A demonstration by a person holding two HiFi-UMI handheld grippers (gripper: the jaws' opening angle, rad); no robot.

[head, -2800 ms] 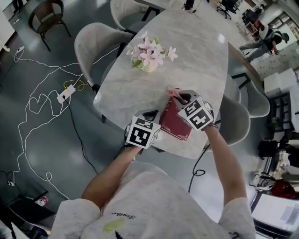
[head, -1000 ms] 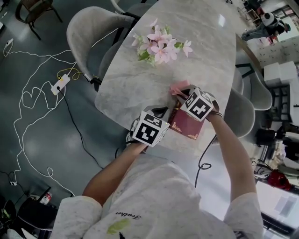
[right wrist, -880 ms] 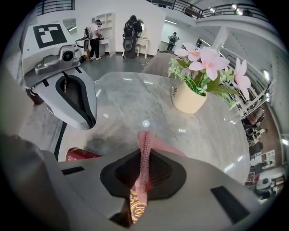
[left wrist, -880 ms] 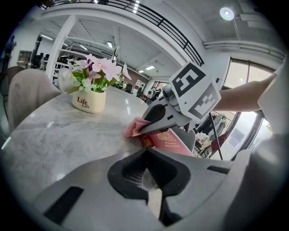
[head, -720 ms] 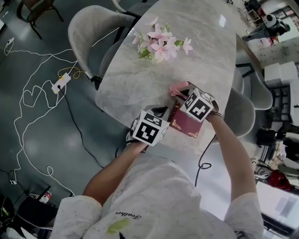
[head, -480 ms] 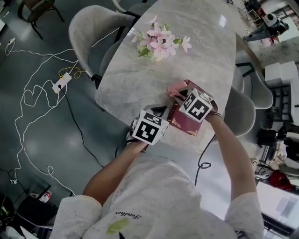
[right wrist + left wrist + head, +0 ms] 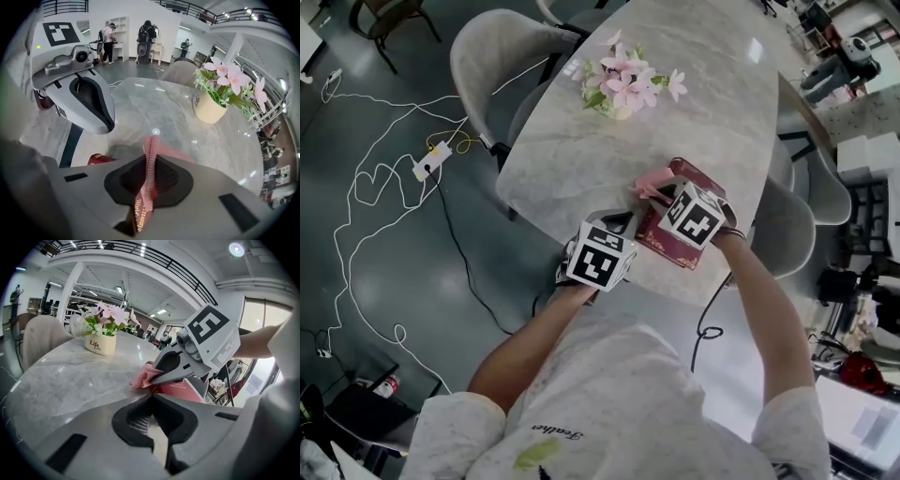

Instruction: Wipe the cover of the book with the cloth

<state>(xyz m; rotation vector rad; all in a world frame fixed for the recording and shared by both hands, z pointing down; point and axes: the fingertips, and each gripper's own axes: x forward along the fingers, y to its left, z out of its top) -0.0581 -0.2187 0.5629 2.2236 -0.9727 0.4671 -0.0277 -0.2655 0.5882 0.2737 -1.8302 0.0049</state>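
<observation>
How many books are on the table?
1. The dark red hardcover book lies at the near edge of the grey marble table, beneath the right gripper, whose fingers pinch the pink cloth. No other shows.

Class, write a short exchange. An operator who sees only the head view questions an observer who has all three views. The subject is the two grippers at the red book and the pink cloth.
Operator: A marker cube hides the tip of the right gripper. Does it have the cloth?
Observer: Yes. The right gripper view shows its jaws shut on the pink cloth, which stands up between them.
Operator: Is the left gripper gripping the book?
Observer: No. In the left gripper view its jaws are together with nothing between them. The book lies just beyond their tips.
</observation>
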